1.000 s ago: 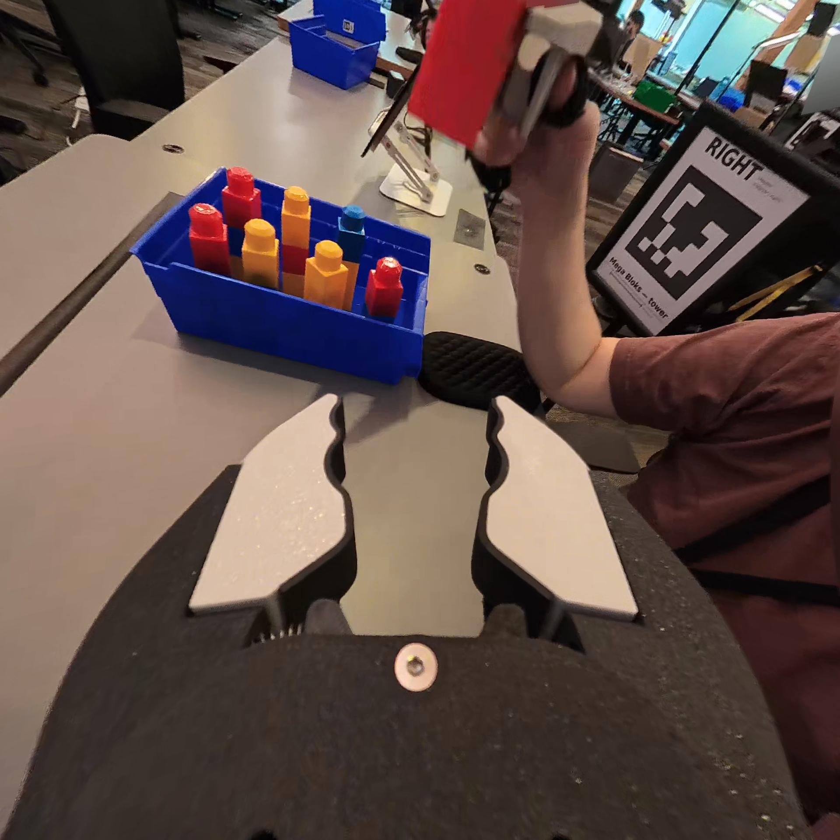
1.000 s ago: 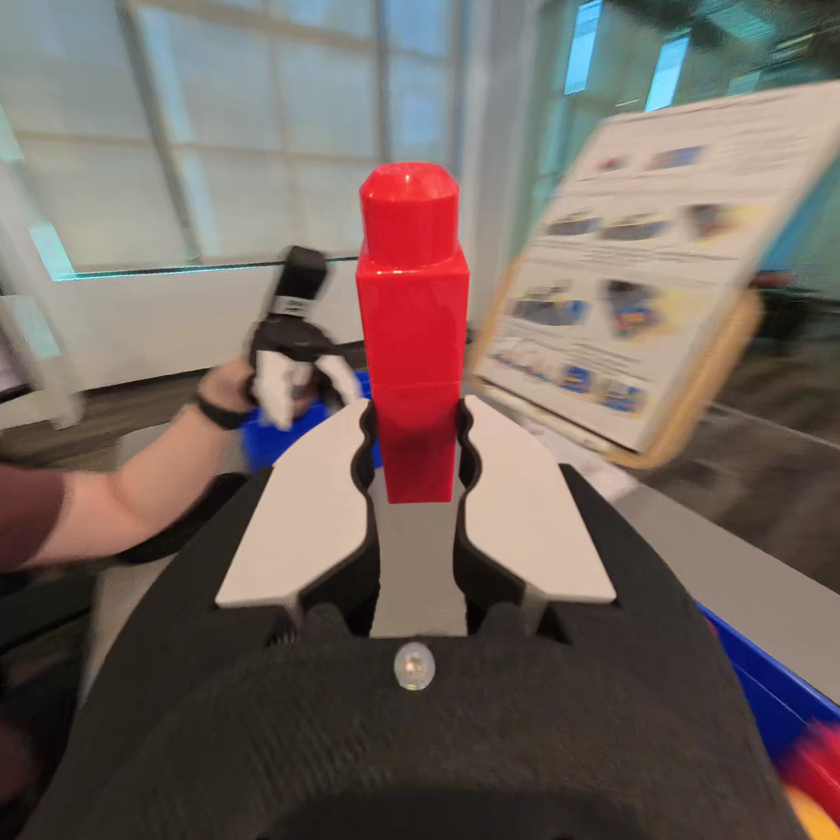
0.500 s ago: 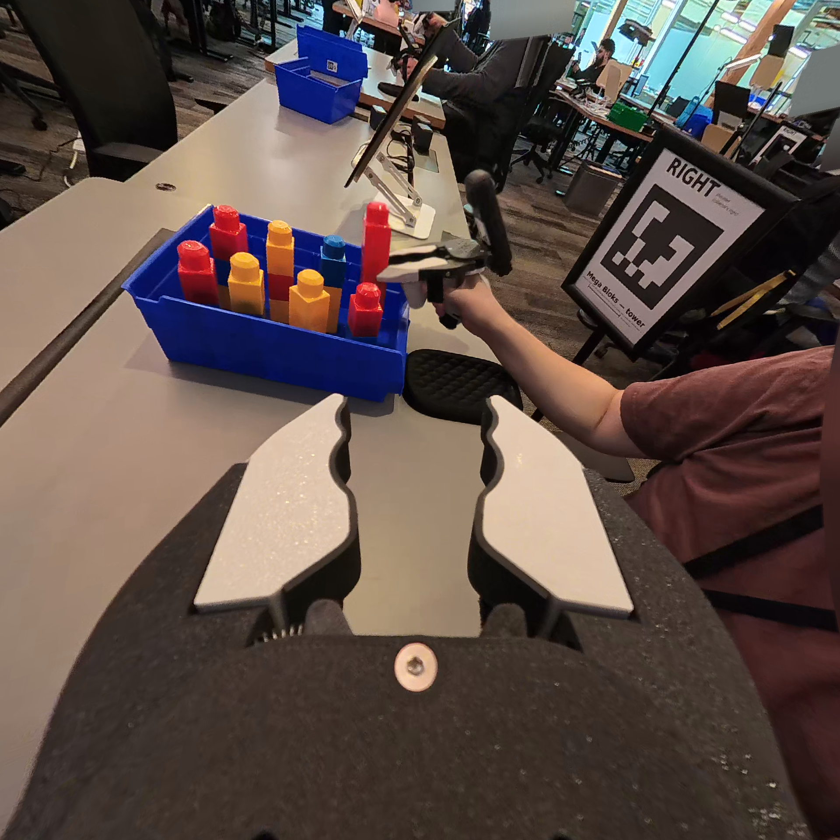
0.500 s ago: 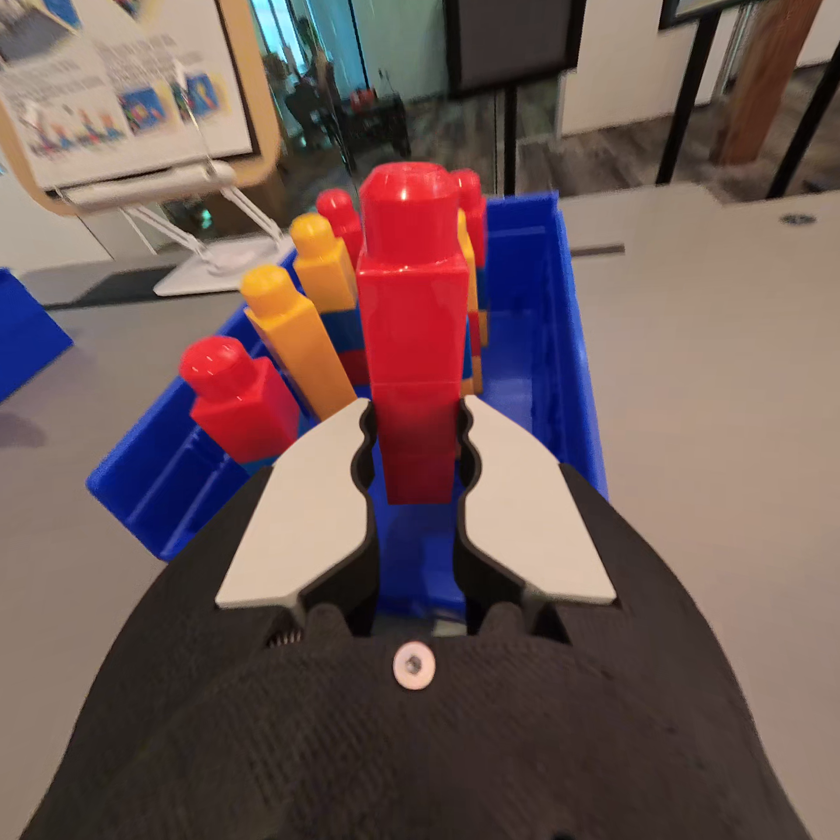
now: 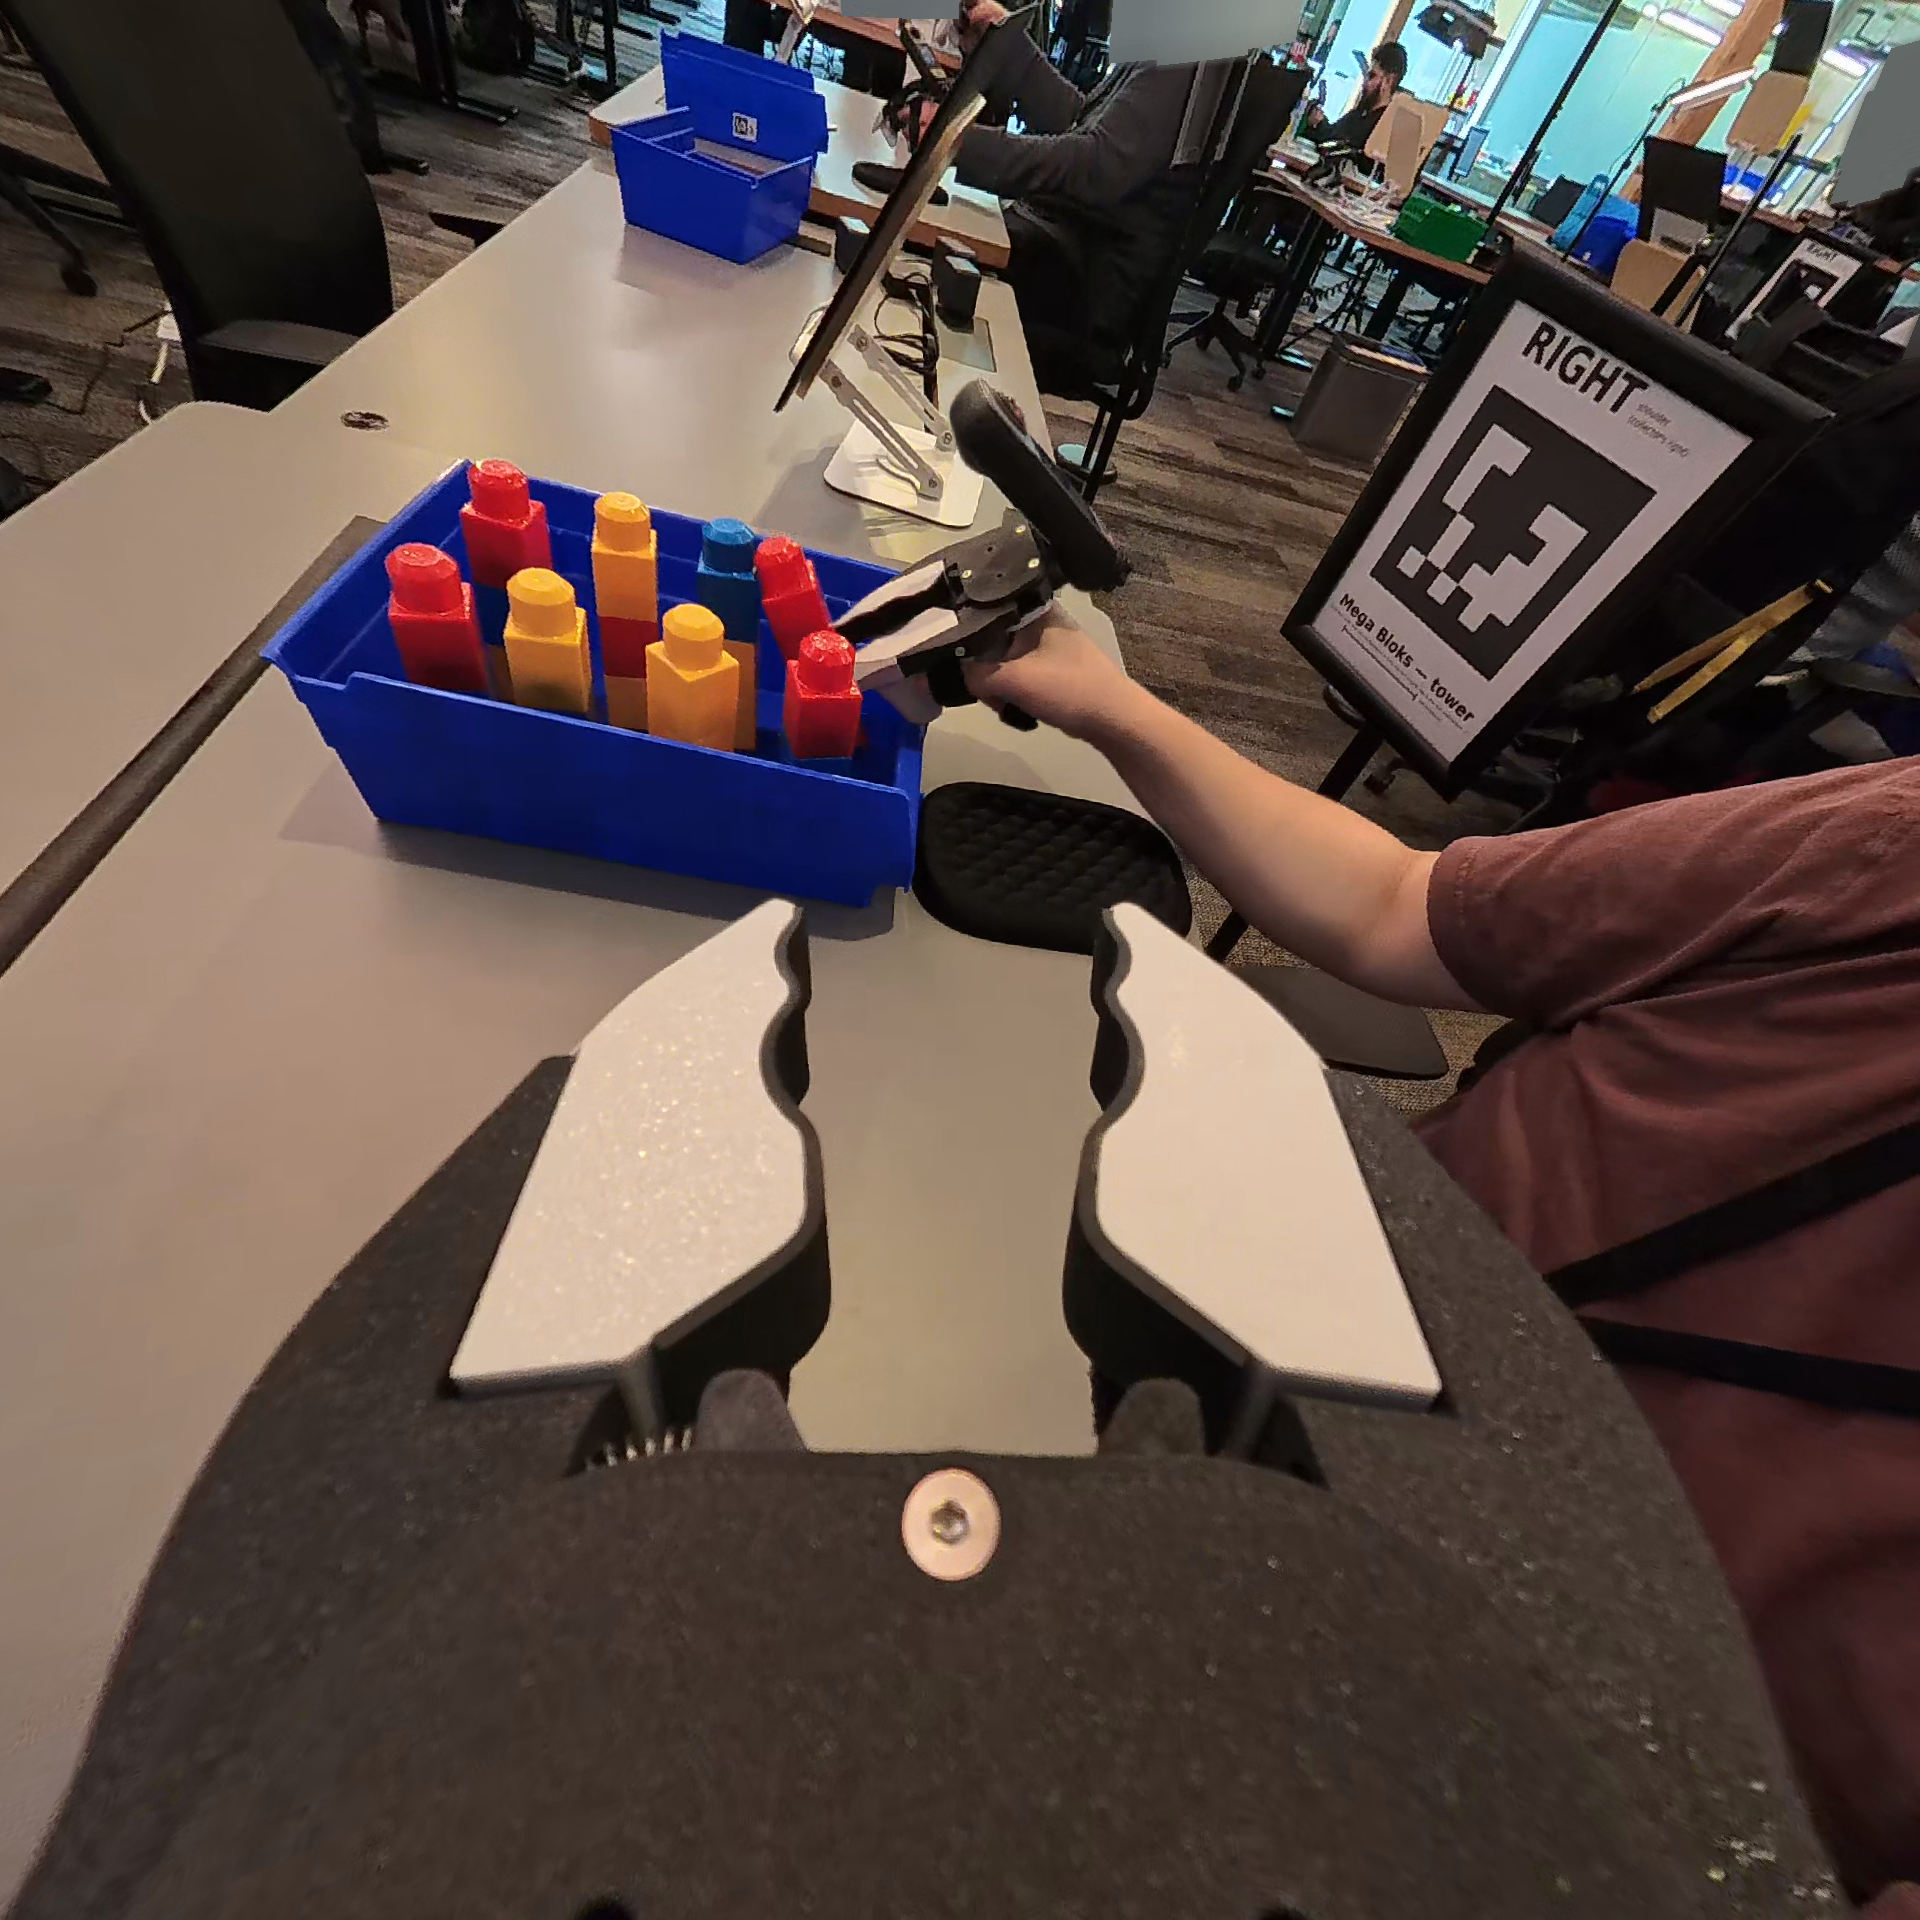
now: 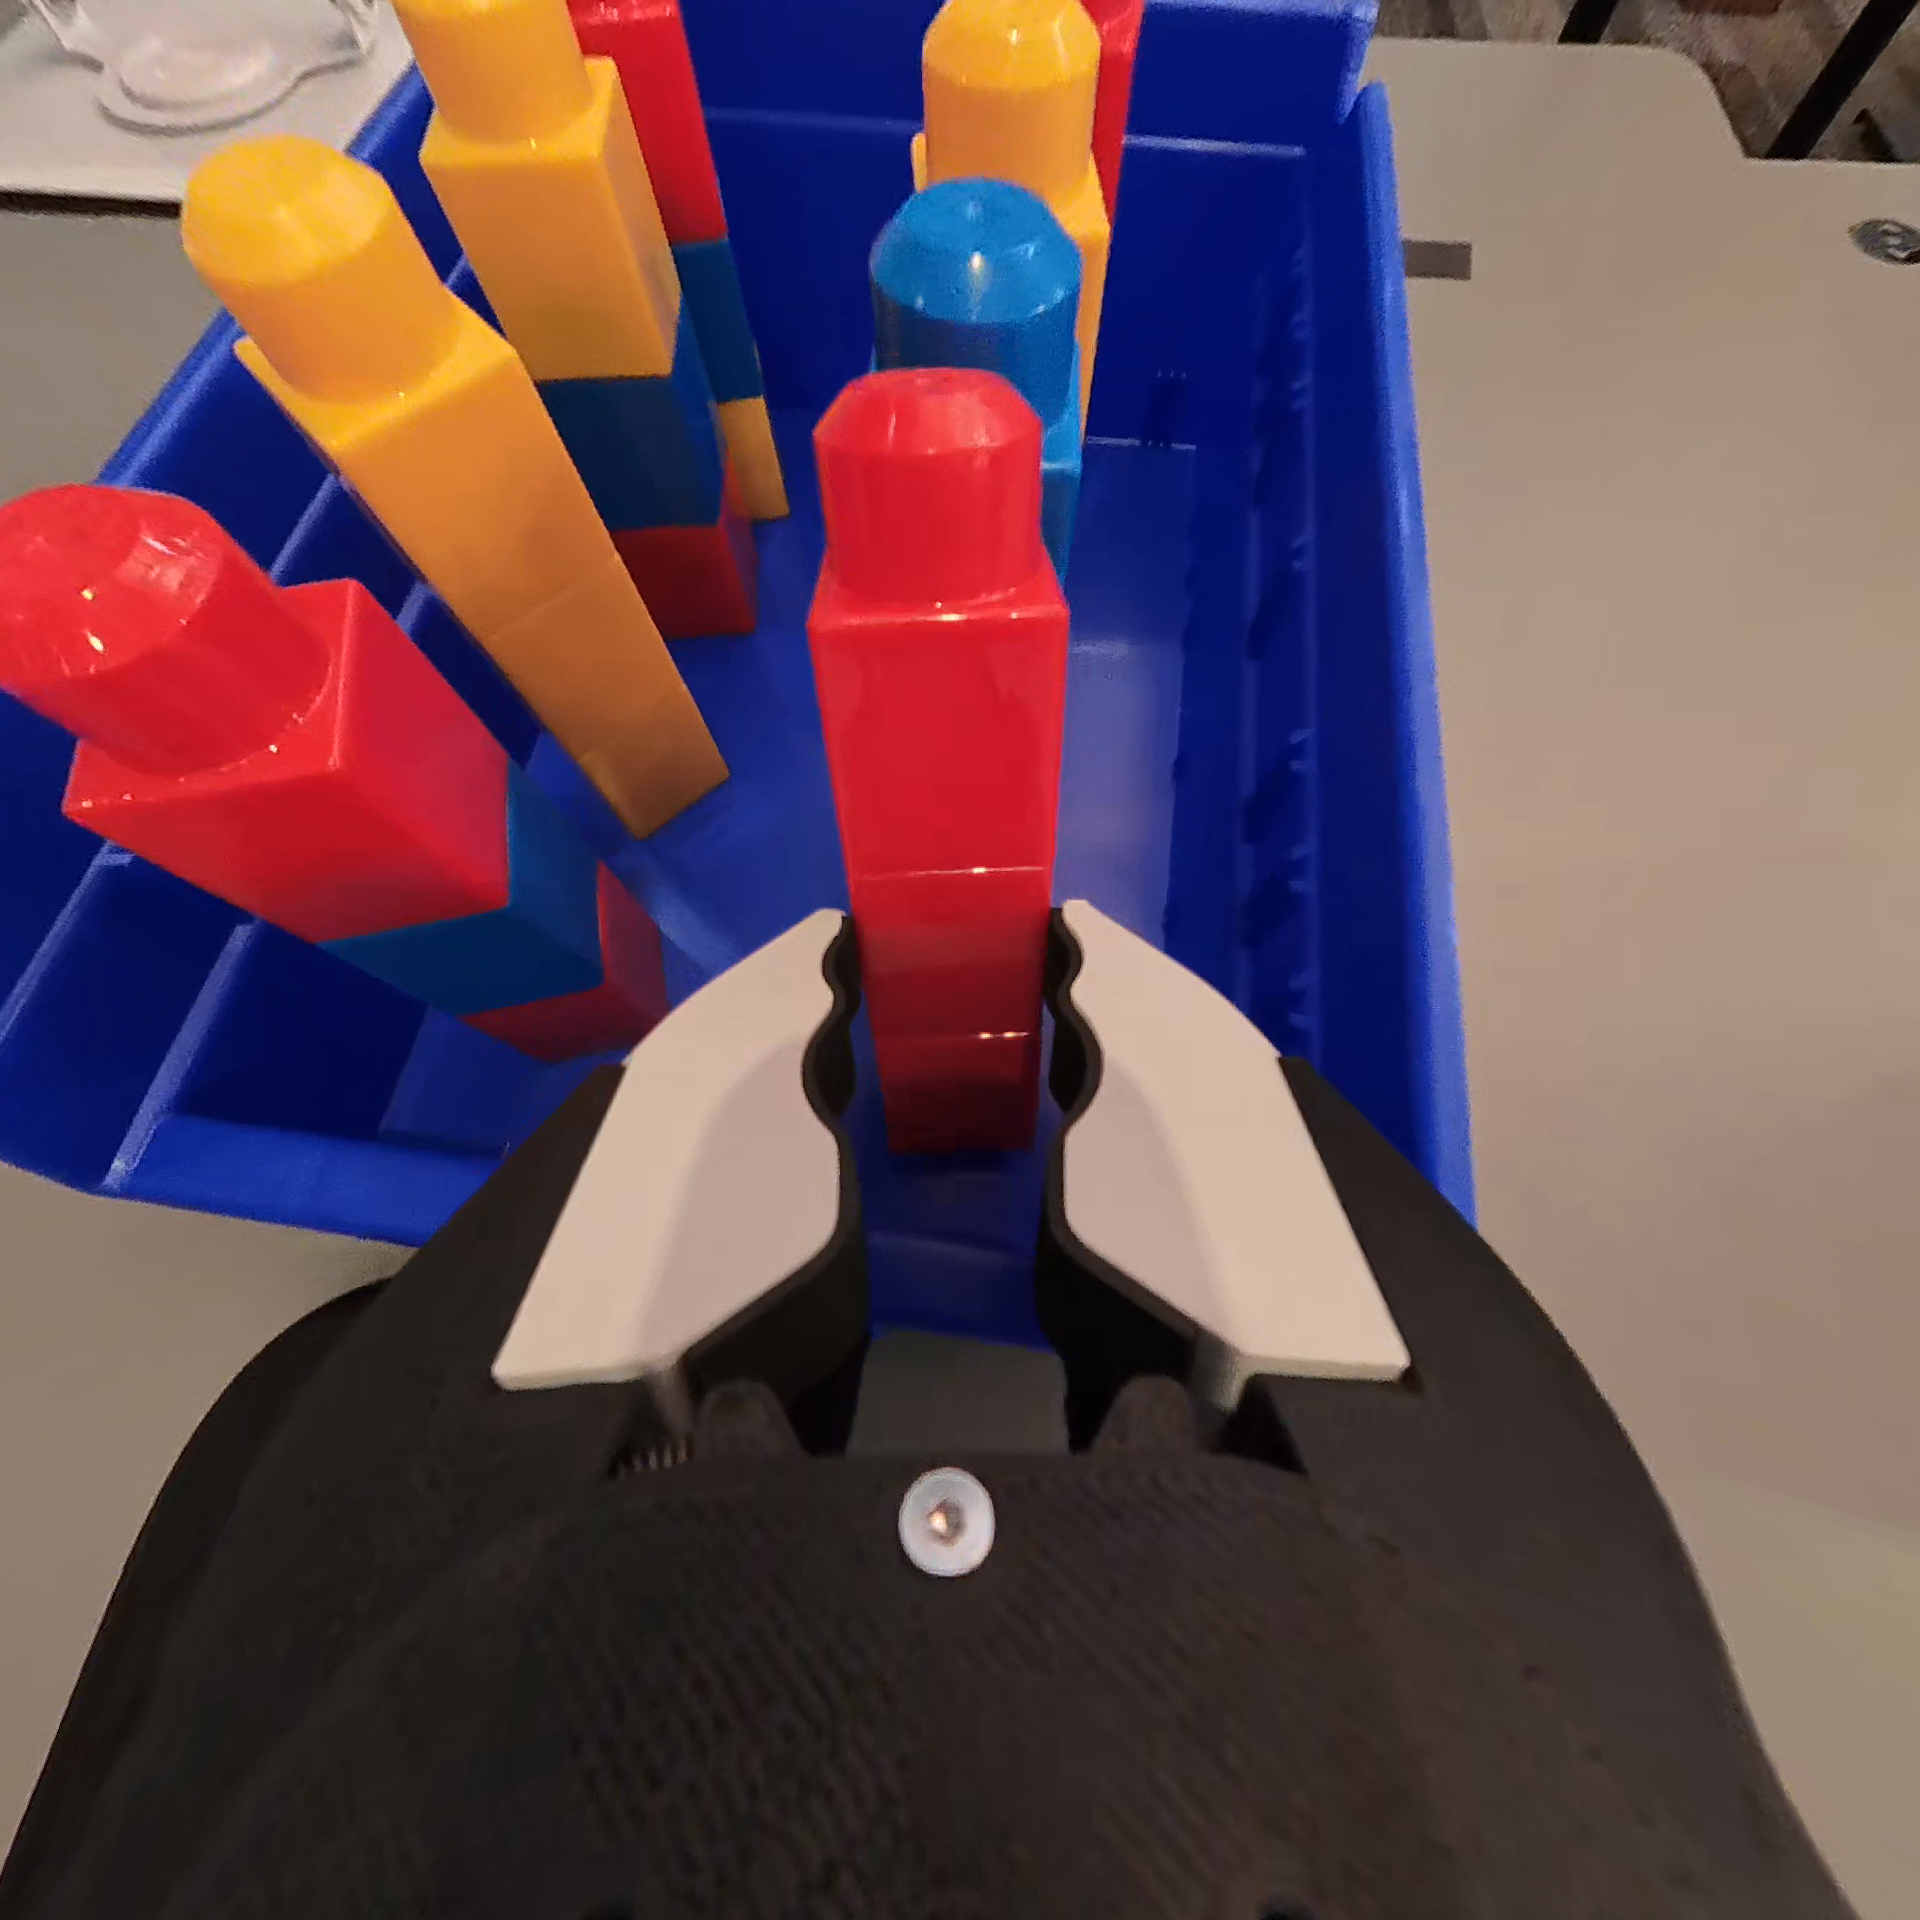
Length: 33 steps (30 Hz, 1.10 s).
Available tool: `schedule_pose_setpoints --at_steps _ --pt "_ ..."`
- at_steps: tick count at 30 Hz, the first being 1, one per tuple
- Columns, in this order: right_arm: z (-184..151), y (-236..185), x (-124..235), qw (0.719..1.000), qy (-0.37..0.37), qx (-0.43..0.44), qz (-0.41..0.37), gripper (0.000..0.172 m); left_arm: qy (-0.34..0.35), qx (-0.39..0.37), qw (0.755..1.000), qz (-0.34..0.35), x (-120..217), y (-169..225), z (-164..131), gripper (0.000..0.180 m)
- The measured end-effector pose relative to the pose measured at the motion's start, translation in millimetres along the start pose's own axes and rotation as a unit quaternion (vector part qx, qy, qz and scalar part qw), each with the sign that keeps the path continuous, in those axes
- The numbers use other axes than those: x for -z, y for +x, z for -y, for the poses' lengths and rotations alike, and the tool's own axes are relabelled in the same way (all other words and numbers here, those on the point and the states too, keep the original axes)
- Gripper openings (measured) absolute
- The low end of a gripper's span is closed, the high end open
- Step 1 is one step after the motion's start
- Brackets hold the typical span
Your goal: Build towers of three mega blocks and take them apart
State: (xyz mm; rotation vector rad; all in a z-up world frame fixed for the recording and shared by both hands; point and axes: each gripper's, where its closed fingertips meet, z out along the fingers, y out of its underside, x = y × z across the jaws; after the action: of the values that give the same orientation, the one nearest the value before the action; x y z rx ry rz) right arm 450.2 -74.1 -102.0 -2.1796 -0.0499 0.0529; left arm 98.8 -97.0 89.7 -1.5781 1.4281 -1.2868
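Note:
My right gripper (image 6: 953, 920) is shut on the lower part of an all-red tower (image 6: 940, 727) of three blocks; both pads press its sides. The tower stands upright inside the blue bin (image 6: 1392, 623), near the bin's right end wall. In the left wrist view the right gripper (image 5: 883, 623) reaches into the blue bin (image 5: 623, 790) with the red tower (image 5: 792, 592) tilted slightly. My left gripper (image 5: 951, 920) is open and empty over the bare grey table (image 5: 260, 1039), short of the bin.
Several other towers of red, yellow and blue blocks (image 5: 623, 623) stand in the bin. A black pad (image 5: 1049, 862) lies at the bin's right end. A tablet stand (image 5: 894, 447), a second blue bin (image 5: 717, 177) and a framed marker sign (image 5: 1538, 520) lie beyond. The tips of one gripper are about 40 centimetres away from the tips of the other.
My right gripper swung down from high in the air and carried the red tower into the bin, keeping its grip. My left gripper's jaws narrowed slightly and stayed empty.

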Motion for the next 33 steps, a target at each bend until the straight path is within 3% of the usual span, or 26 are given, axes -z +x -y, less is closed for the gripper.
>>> schedule_pose_setpoints --at_steps 12,18,24,33 --pt "-18.6 0.3 15.3 0.997 -0.068 -0.014 0.016 0.037 -0.01 0.004 1.0 -0.006 -3.6 0.3 -3.5 0.052" --pt "-22.5 0.2 19.5 0.997 -0.074 -0.027 0.021 0.036 -0.013 0.003 1.0 -0.002 -3.3 -0.4 -4.5 0.052" --pt "-15.0 1.7 12.5 0.999 -0.033 -0.026 0.008 0.036 0.002 0.004 1.0 0.002 3.4 -1.0 -0.2 0.051" --pt "-17.7 -4.5 9.6 0.997 -0.078 -0.01 0.014 0.037 -0.008 0.008 1.0 -0.003 0.4 -1.4 -3.9 0.051"
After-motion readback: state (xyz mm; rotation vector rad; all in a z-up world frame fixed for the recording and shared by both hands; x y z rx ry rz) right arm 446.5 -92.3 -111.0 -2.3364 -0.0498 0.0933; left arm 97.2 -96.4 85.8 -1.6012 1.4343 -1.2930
